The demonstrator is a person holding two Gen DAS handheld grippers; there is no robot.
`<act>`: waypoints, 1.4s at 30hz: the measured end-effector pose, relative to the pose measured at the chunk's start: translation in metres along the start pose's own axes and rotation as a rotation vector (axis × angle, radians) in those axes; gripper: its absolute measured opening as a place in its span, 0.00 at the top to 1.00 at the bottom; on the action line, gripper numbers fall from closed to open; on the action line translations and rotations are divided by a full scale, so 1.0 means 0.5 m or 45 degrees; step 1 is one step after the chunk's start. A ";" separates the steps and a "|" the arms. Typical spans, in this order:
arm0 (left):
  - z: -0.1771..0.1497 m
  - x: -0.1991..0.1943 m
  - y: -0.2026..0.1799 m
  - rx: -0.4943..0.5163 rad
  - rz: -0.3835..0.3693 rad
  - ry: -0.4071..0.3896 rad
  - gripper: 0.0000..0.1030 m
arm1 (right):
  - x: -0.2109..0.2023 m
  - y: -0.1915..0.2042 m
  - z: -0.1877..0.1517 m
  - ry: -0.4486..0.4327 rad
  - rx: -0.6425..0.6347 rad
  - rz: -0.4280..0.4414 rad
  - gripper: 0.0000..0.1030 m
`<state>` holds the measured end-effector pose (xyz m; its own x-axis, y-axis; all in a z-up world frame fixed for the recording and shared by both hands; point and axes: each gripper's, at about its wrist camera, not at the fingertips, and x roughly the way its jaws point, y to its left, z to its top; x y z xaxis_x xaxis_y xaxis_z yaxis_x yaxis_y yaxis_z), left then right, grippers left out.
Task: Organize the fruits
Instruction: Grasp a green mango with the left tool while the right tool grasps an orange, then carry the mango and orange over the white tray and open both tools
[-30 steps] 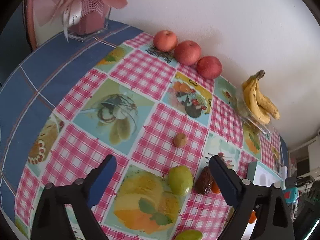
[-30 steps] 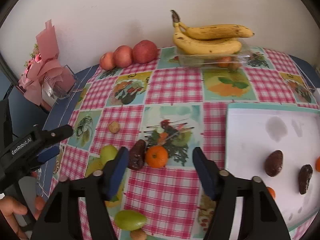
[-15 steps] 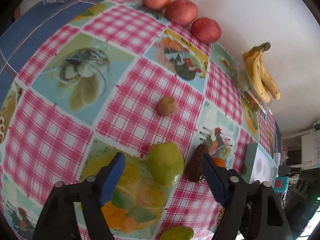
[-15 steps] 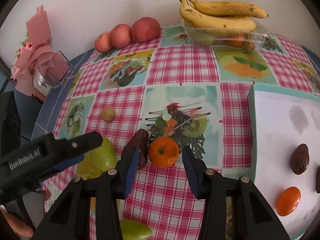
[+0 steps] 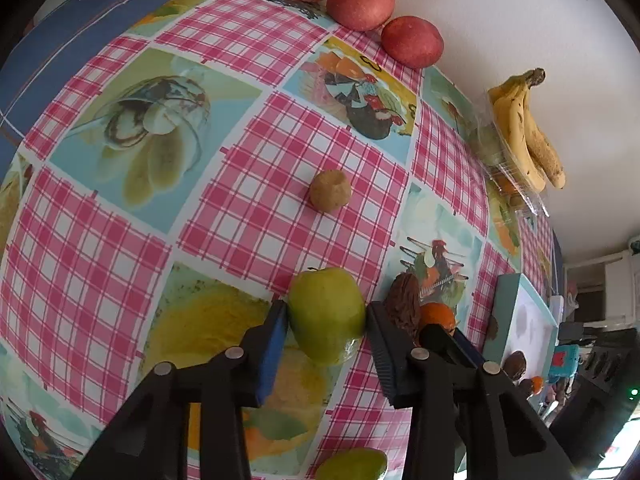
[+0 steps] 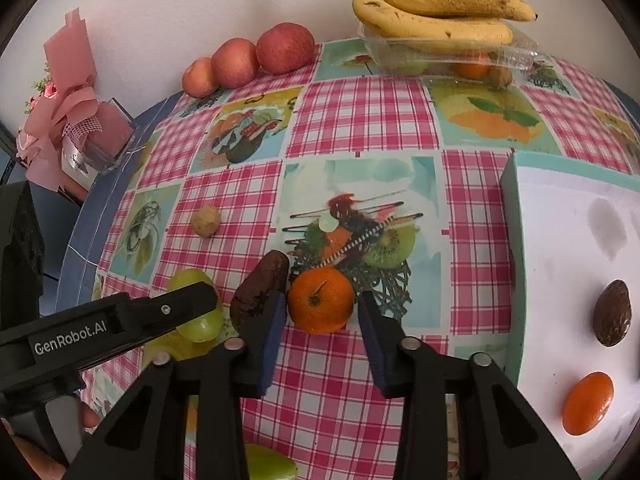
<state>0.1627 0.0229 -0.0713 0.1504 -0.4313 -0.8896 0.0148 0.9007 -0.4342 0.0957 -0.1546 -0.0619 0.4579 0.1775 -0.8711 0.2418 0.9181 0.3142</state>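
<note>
In the left wrist view my left gripper is shut on a green pear that rests on the checked tablecloth. In the right wrist view my right gripper is open, its jaws either side of an orange mandarin with small gaps. A dark brown avocado lies just left of the mandarin, touching the left finger. A white tray at right holds a brown avocado and an orange fruit.
Three red apples line the wall. Bananas lie on a clear plastic box. A small tan fruit sits mid-table. Another green fruit lies at the near edge. A pink bouquet stands at left.
Both grippers moved forward and down. The left jaws closed onto the green pear. The right jaws narrowed around the mandarin.
</note>
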 end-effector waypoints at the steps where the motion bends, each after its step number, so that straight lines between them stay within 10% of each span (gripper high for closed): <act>1: 0.000 0.000 0.000 0.001 0.000 -0.001 0.59 | 0.000 -0.002 -0.001 0.001 0.008 0.011 0.65; 42: -0.034 -0.190 -0.166 0.272 0.008 -0.329 0.59 | -0.288 -0.166 0.025 -0.302 0.262 -0.038 0.67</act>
<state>0.1304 -0.0118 0.0465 0.3964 -0.4229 -0.8149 0.2159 0.9056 -0.3650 0.0203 -0.2608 0.0420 0.6289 0.0421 -0.7764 0.4151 0.8261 0.3810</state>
